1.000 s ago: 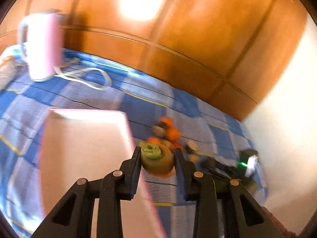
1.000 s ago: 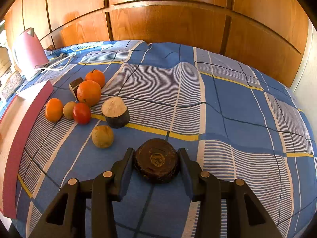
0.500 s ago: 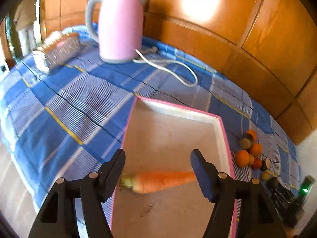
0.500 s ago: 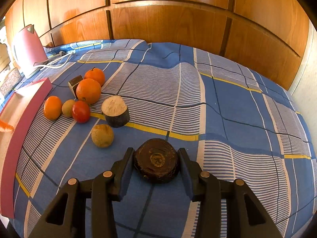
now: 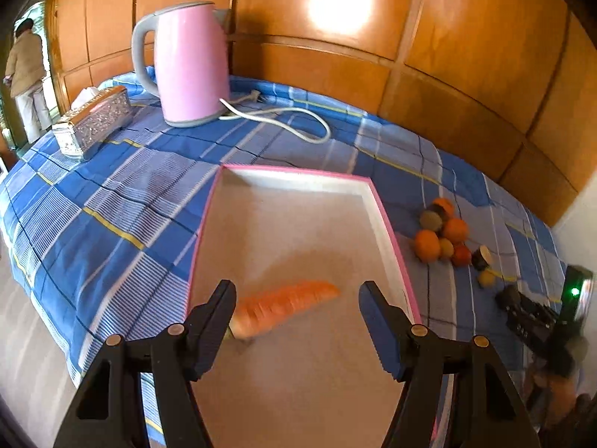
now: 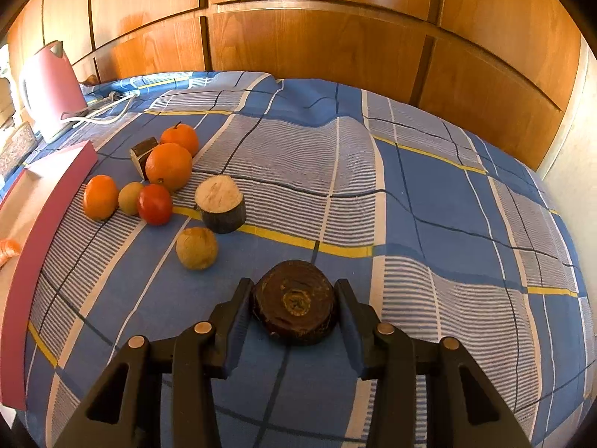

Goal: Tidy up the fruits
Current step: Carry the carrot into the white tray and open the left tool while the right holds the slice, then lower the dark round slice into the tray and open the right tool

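Left gripper is hanging wide open over the carrot, lying in the tray near its front left corner. Right gripper is gripping the dark round slice by its rim; it looks stiff and light, so the sides suit.

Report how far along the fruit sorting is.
Done: one carrot lies in the pink tray, with the left gripper open above it. In hand: the right gripper is shut on a dark round piece. Left: the oranges, the tomato and several other pieces on the cloth beside the tray.
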